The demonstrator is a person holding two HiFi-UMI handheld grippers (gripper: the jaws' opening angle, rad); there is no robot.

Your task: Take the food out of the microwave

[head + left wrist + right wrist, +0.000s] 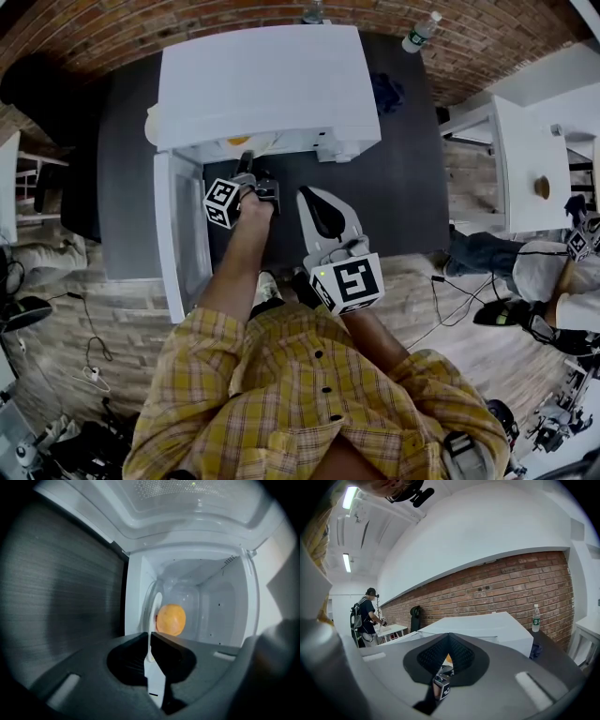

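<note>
Fingers: left gripper (150,638) fingers (129,658) are pinching the white plate (155,681) rim.
Food: round orange item (171,619) is sitting on that plate inside the microwave (267,84); probably light and apt to roll.
Hold: plate rim, kept level.
Right gripper (448,638): is hovering outside, closed, empty.

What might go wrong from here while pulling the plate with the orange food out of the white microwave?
The left gripper pinches only the thin rim of the white plate, so the plate may tilt or slip on the way out. The round orange food lies loose on it and could roll off.
</note>
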